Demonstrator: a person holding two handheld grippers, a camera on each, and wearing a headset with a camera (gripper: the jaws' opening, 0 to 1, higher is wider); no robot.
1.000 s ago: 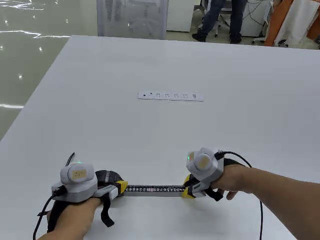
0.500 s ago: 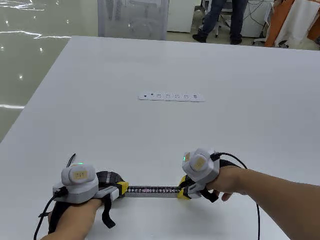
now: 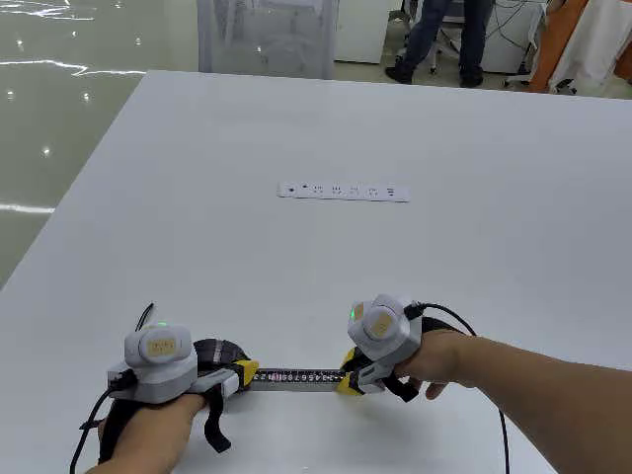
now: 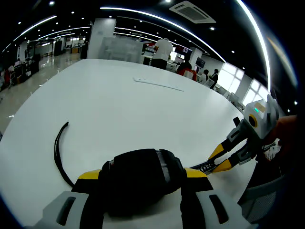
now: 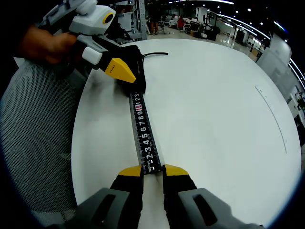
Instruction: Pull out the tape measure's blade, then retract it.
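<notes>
A black tape measure case (image 4: 143, 179) sits clamped between the yellow-tipped jaws of my left gripper (image 3: 237, 372) at the near left of the white table. Its dark numbered blade (image 5: 143, 136) stretches flat across the table to my right gripper (image 5: 152, 169), which is shut on the blade's end hook. In the head view the blade (image 3: 296, 376) spans the short gap between the case (image 3: 217, 353) and the right gripper (image 3: 348, 380). The case's black wrist strap (image 4: 59, 152) curls on the table to the left.
A white power strip (image 3: 343, 192) lies mid-table, well beyond the grippers. The table's left edge (image 3: 59, 212) drops to a glossy floor. A person's legs (image 3: 439, 35) stand past the far edge. A mesh chair (image 5: 38, 143) is beside the table's near edge.
My right gripper has moved left toward the case with the blade end in it, so the exposed blade is shorter. The left gripper and case stayed put.
</notes>
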